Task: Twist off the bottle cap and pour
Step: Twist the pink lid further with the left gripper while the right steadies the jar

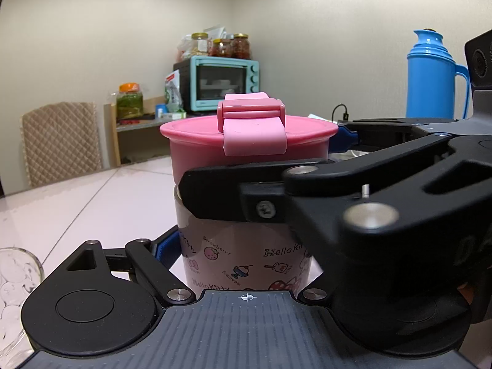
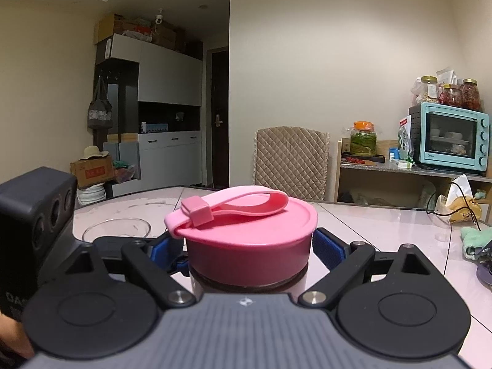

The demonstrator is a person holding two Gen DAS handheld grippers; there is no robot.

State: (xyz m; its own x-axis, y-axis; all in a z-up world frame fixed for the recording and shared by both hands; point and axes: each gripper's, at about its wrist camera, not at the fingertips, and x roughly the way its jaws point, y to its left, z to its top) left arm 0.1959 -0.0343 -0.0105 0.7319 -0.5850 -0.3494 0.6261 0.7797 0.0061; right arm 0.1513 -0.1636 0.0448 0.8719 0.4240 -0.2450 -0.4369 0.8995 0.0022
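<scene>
My left tongs are closed around the body of the pink bottle (printed with cartoon figures), which stands upright on the pale table. My right tongs sit at the pink cap, one blue pad just beside each side of it; I cannot tell whether they press it. A glass bowl stands near, left of the bottle.
</scene>
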